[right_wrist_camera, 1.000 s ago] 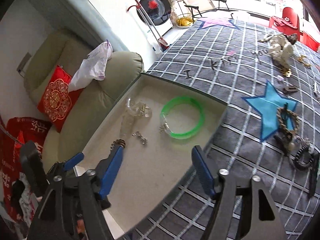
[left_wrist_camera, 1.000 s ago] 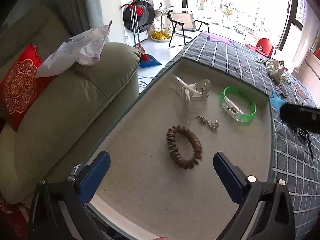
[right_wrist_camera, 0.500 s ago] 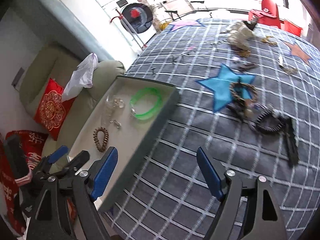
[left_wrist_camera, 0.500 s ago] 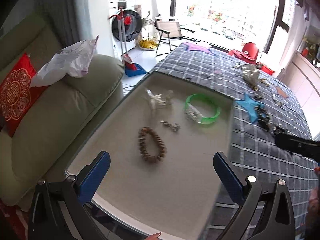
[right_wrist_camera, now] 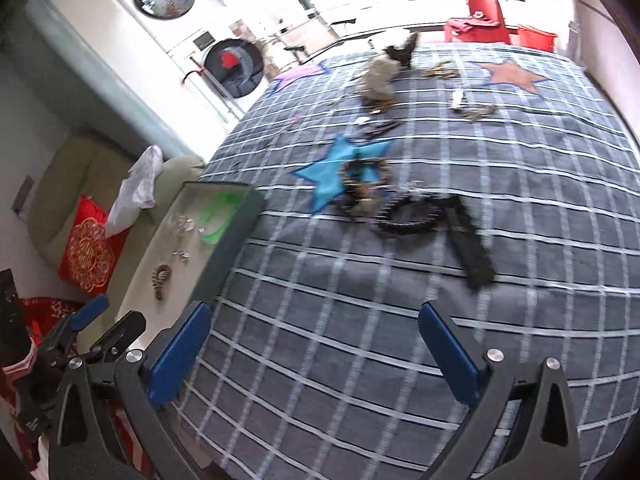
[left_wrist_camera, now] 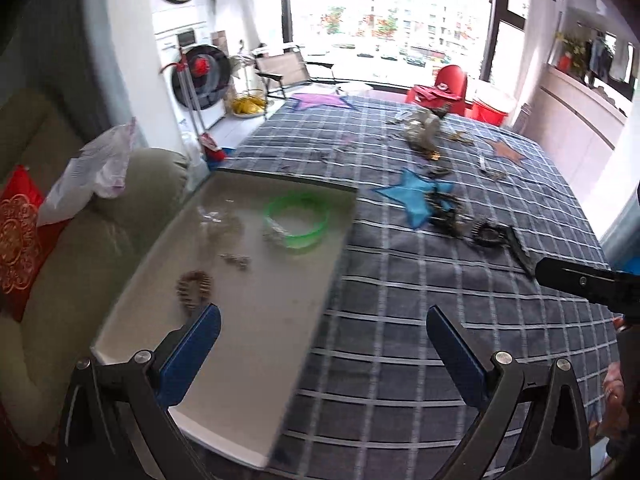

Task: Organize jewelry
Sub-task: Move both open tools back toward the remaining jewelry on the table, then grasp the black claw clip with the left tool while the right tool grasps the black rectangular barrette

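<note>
jewelry split between two spots, tray (left_wrist_camera: 160, 280) as landmark. inside tray: green bangle (left_wrist_camera: 297, 220) toward far right corner, brown beaded bracelet (left_wrist_camera: 195, 289) nearer the front, small silver piece (left_wrist_camera: 236, 261) between them, pale clear piece (left_wrist_camera: 218, 220) left of the bangle, blurred. none touching each other.

tray sits at left edge of grey checked cloth (left_wrist_camera: 400, 320), beside a green sofa (left_wrist_camera: 80, 260).

right of tray, well apart, on a blue star (right_wrist_camera: 332, 176): chain bracelet (right_wrist_camera: 364, 176), and just past it a black coil (right_wrist_camera: 404, 220) next to a black strap (right_wrist_camera: 470, 240). more small pieces farther back on cloth, too blurred to name.

left gripper (left_wrist_camera: 322, 350) spread wide, nothing between its blue pads, hanging over tray's right wall. right gripper (right_wrist_camera: 314, 350) also spread wide, nothing held, over bare cloth right of tray, coil and strap ahead of it.
</note>
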Demonstrator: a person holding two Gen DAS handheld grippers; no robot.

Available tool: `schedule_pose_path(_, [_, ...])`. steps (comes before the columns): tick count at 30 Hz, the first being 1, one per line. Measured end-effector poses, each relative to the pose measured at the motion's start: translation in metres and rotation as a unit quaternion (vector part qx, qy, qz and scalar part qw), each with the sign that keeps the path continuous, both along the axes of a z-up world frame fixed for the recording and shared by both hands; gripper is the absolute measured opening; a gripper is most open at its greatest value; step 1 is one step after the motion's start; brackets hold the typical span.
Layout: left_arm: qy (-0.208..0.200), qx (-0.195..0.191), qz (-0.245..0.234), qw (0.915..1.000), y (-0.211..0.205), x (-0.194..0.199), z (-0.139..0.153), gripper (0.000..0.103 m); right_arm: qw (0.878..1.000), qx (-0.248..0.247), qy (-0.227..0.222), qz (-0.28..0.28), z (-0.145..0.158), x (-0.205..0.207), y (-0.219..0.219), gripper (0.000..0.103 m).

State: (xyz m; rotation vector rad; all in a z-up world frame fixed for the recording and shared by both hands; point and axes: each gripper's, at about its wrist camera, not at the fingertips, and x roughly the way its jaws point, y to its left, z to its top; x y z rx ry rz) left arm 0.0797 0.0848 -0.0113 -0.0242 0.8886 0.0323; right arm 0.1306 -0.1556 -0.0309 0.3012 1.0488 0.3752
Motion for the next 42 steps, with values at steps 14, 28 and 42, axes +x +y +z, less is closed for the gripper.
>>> schedule_pose_path(14, [0.026,-0.022,-0.050,0.9981,-0.065,0.032,-0.020,0.103,0.995,-0.074,-0.010,-0.063,-0.015,-0.003,-0.071,0.103])
schedule_pose_path(28, [0.058,-0.029,-0.055,0.9964,-0.091,0.091,-0.054,0.103,0.984,-0.176,-0.017,-0.033,-0.042,0.022,-0.059,0.103])
schedule_pose_path(42, [0.081,-0.042,-0.046,0.9948,-0.096,0.147,-0.082,0.083,0.970,-0.241,-0.036,-0.002,-0.062,0.047,-0.033,0.103])
